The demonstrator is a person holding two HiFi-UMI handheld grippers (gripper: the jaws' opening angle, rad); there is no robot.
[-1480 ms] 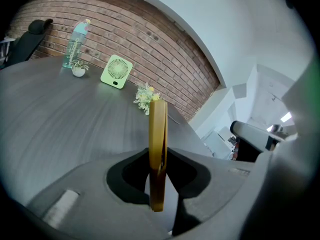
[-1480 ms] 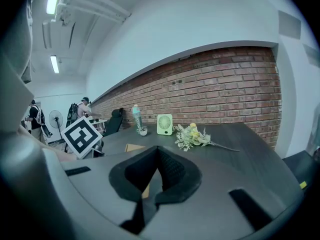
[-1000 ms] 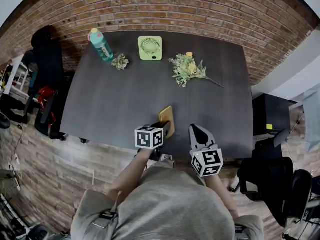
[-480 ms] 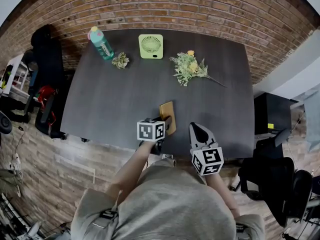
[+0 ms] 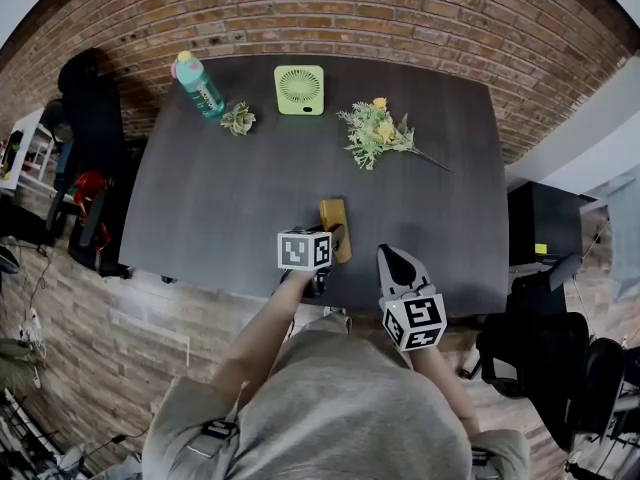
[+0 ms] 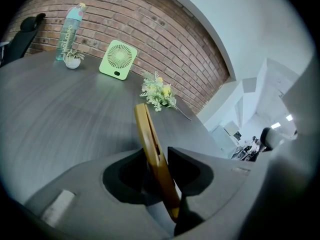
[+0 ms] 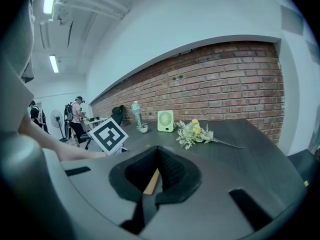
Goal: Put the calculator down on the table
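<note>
Table overhead; gripper view: fingers opening round calculator.

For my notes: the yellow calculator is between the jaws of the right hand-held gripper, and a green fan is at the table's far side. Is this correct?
No: it is the left hand-held gripper, as the left gripper view shows; its jaws have just been opening with the calculator between them. The rest holds.

On the table, bottle, small plant, fan and flowers line the far edge, left to right; the calculator is near the front edge, between the jaws of the left gripper.
</note>
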